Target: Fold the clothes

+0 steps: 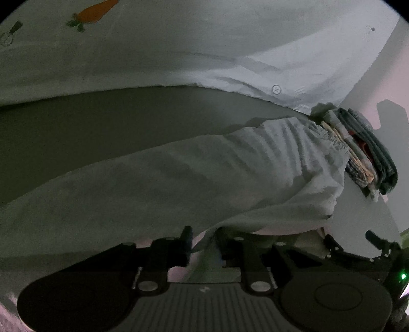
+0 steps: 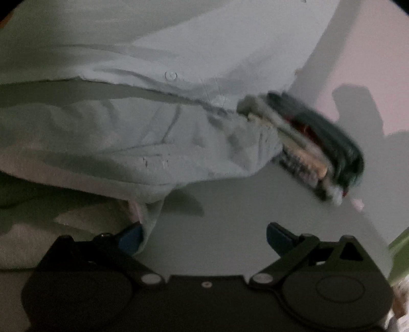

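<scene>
The pale garment [image 1: 179, 173] lies across the middle of the left wrist view, from the lower left up to the right, on a grey table [image 1: 102, 122]. Its lower edge hangs down into the left gripper [image 1: 204, 242] at the bottom centre of the frame. A fold of the cloth sits between the two dark fingers, which stand close together; whether the pads press on it I cannot tell.

In the right wrist view the same garment [image 2: 115, 143] fills the left and middle part. The right gripper [image 2: 204, 237] at the bottom stands wide open. The cloth's hanging corner touches its left blue fingertip [image 2: 130, 237], and the right one is free over the bare table [image 2: 230, 204].

A stack of folded clothes [image 1: 363, 153] lies at the right, just beside the garment's gathered end. A white cloth with a carrot print [image 1: 94, 12] covers the upper part of the left view.
</scene>
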`<state>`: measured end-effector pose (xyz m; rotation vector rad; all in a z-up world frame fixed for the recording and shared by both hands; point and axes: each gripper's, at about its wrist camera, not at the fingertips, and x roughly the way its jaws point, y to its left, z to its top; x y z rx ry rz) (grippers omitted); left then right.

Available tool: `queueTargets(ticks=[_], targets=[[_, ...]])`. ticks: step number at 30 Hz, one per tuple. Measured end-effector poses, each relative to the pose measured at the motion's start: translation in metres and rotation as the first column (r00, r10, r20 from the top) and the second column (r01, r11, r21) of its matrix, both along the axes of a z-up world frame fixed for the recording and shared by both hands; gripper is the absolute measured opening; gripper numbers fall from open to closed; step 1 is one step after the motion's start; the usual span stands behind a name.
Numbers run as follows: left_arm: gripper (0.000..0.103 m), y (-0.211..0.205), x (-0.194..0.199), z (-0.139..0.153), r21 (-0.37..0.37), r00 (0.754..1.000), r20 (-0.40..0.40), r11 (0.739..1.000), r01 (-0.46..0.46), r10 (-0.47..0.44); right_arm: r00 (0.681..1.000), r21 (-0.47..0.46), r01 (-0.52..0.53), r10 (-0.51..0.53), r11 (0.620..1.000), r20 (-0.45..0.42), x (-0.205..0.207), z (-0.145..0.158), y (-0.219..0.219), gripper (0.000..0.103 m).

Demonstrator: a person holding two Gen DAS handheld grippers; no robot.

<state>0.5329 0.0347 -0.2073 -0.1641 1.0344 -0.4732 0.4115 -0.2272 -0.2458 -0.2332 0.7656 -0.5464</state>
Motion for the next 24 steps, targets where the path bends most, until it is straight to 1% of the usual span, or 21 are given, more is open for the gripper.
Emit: queueTargets(ticks=[1, 2, 5, 6, 7, 8, 10, 11, 14, 18, 19, 21, 22, 24], targets=[[0.034, 0.001, 0.000, -0.001, -0.003, 1.000, -0.007, 1.000, -0.003, 0.003, 1.000, 0.000, -0.006, 0.006, 1.000, -0.005, 0.001, -0.001, 0.001, 0.101], [0.035, 0.002, -0.001, -0.003, -0.007, 1.000, -0.016, 1.000, -0.006, 0.006, 1.000, -0.011, -0.019, 0.019, 1.000, -0.009, 0.003, -0.001, 0.003, 0.101], [0.036, 0.002, -0.004, -0.006, 0.011, 1.000, -0.019, 1.000, 0.007, -0.007, 0.995, -0.115, -0.100, 0.099, 0.988, -0.011, 0.015, -0.003, 0.020, 0.101], [0.041, 0.001, -0.005, -0.006, 0.025, 1.000, -0.014, 1.000, 0.013, -0.013, 0.993, -0.146, -0.121, 0.121, 0.982, -0.009, 0.021, -0.004, 0.025, 0.101], [0.048, 0.000, -0.006, -0.007, 0.038, 1.000, -0.010, 0.999, 0.019, -0.019, 0.991, -0.174, -0.134, 0.134, 0.976, -0.011, 0.028, -0.007, 0.028, 0.101], [0.051, 0.001, -0.006, -0.006, 0.043, 1.000, -0.006, 0.999, 0.016, -0.016, 0.990, -0.192, -0.140, 0.139, 0.971, -0.018, 0.037, -0.009, 0.030, 0.101], [0.064, 0.008, -0.008, -0.002, 0.029, 1.000, 0.005, 1.000, -0.010, 0.010, 0.991, -0.211, -0.136, 0.133, 0.968, -0.029, 0.050, -0.011, 0.027, 0.101], [0.067, 0.014, -0.008, 0.001, 0.023, 0.999, 0.014, 0.999, -0.029, 0.029, 0.992, -0.224, -0.125, 0.123, 0.967, -0.026, 0.054, -0.010, 0.024, 0.101], [0.068, 0.038, -0.008, 0.001, 0.057, 0.993, 0.032, 0.992, -0.113, 0.111, 0.996, -0.241, -0.091, 0.092, 0.966, -0.008, 0.048, -0.005, 0.009, 0.101], [0.068, 0.077, -0.011, -0.010, 0.104, 0.972, 0.002, 0.967, -0.232, 0.233, 0.997, -0.198, -0.070, 0.064, 0.978, -0.034, 0.021, -0.006, -0.013, 0.102], [0.068, 0.085, -0.013, -0.012, 0.120, 0.968, -0.001, 0.961, -0.251, 0.253, 0.997, -0.177, -0.072, 0.065, 0.982, -0.044, 0.013, -0.008, -0.017, 0.102], [0.069, 0.100, -0.020, -0.017, 0.154, 0.958, -0.009, 0.947, -0.281, 0.286, 0.997, -0.141, -0.075, 0.071, 0.987, -0.033, -0.001, -0.009, -0.022, 0.102], [0.069, 0.107, -0.023, -0.020, 0.167, 0.954, -0.013, 0.941, -0.294, 0.301, 0.998, -0.142, -0.057, 0.051, 0.988, -0.040, -0.004, -0.009, -0.025, 0.102], [0.070, 0.118, -0.032, -0.020, 0.170, 0.949, -0.006, 0.935, -0.310, 0.315, 0.998, -0.148, -0.003, -0.007, 0.989, -0.066, -0.006, -0.009, -0.032, 0.102]])
